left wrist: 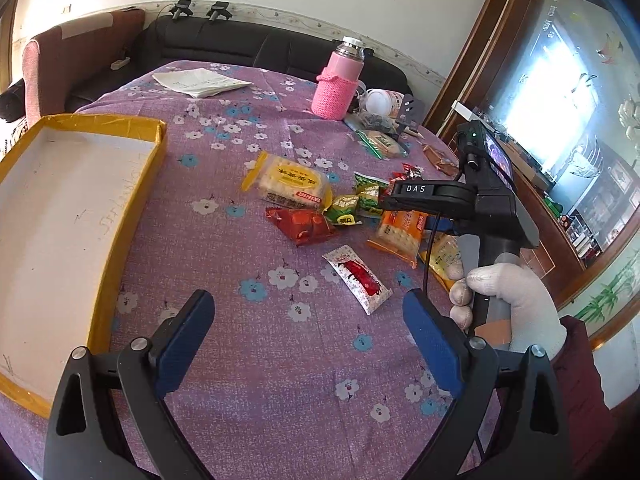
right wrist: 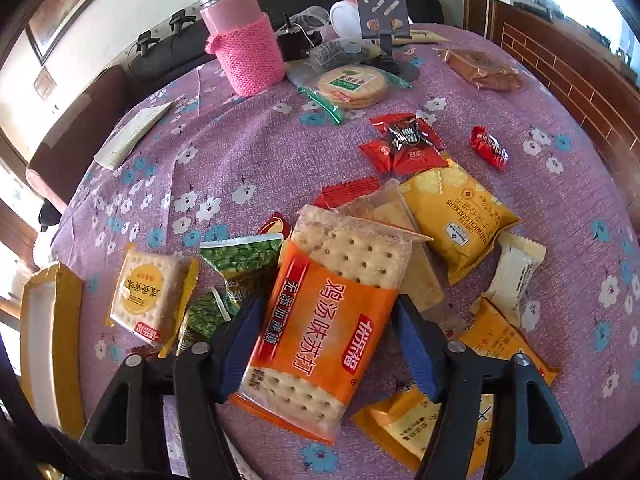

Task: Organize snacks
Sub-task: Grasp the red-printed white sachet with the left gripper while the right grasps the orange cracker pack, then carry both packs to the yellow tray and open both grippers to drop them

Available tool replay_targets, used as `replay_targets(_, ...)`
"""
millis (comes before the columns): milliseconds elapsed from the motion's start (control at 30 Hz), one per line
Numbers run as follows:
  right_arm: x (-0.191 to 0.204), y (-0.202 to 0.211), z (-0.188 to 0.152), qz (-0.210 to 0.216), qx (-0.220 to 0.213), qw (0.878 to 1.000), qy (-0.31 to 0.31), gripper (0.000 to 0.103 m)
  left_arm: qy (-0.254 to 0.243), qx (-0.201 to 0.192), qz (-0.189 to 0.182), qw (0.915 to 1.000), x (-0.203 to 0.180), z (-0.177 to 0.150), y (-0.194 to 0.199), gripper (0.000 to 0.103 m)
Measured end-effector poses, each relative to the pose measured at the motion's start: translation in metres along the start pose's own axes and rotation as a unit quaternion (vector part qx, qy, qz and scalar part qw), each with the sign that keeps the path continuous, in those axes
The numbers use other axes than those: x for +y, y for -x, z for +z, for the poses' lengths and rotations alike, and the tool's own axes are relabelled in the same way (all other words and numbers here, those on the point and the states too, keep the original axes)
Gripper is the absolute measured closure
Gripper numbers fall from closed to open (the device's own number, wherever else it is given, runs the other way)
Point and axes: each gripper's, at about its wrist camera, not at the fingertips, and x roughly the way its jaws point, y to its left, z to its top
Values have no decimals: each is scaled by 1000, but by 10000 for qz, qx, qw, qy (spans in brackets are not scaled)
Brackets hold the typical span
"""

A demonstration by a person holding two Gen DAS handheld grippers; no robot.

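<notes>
Snack packets lie scattered on a purple flowered tablecloth (left wrist: 248, 360). My right gripper (right wrist: 328, 300) is shut on an orange cracker pack (right wrist: 320, 320), its blue pads (right wrist: 240, 340) against both long edges. Seen from the left wrist, that gripper (left wrist: 400, 204) stands over the same orange pack (left wrist: 400, 232), held by a white-gloved hand (left wrist: 516, 300). My left gripper (left wrist: 308, 300) is open above bare cloth, nothing between its fingers. A white and red sachet (left wrist: 356, 280) lies just beyond its right finger. An empty yellow-rimmed cardboard box (left wrist: 156, 152) sits at the left.
A yellow cracker pack (left wrist: 288, 182), green pea packets (left wrist: 360, 200) and a red packet (left wrist: 304, 226) lie mid-table. More yellow packs (right wrist: 456, 224) and red candies (right wrist: 404, 144) lie near the right gripper. A pink-sleeved flask (left wrist: 338, 80), papers (left wrist: 200, 82) and a phone stand (right wrist: 384, 20) stand at the back.
</notes>
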Motion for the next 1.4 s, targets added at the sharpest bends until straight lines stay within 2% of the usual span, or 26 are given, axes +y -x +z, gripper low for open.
replay_targets(167, -10, 7, -9, 291, -82, 9995, -9, 39, -65, 114, -109, 9999, -10, -1, -8, 7)
replay_targets(300, -23, 23, -19, 814, -361, 9960, -101, 39, -236, 242, -127, 9993, -27, 0, -22, 10)
replay_targets(367, -27, 31, -25, 1029, -615, 9928, -56, 39, -332, 356, -172, 9987, -35, 1, -32, 27)
replay_targets(433, -32, 38, -29, 1183, -885, 9890, -23, 39, -393, 558, -215, 9974, -43, 0, -46, 50)
replay_targets(533, -40, 42, -31, 1367, -1101, 9844, -123, 39, -402, 743, -107, 9964, -50, 0, -67, 51)
replay_targets(733, -53, 46, -28, 1734, -1151, 9776, -304, 42, -295, 900, -34, 9955, -57, 8, -92, 51)
replay_targets(933, -52, 42, -30, 1781, -1062, 9781, -192, 43, -437, 1028, 150, 9936, -65, 9, -118, 52)
replay_targets(1033, -48, 38, -32, 1751, -994, 9794, -125, 43, -694, 969, 396, 9921, -75, 10, -124, 52)
replay_targets(1067, -47, 36, -32, 1744, -977, 9797, -120, 43, -792, 939, 497, 9912, -77, 10, -125, 56)
replay_targets(1100, -47, 35, -32, 1738, -958, 9800, -120, 43, -905, 913, 588, 9900, -80, 9, -125, 75)
replay_targets(1167, -47, 33, -33, 1736, -919, 9804, -126, 43, -1065, 866, 613, 9886, -81, 6, -124, 76)
replay_targets(1400, -44, 23, -34, 1598, -711, 9846, -46, 40, -599, 748, 423, 9945, -54, 11, -110, 77)
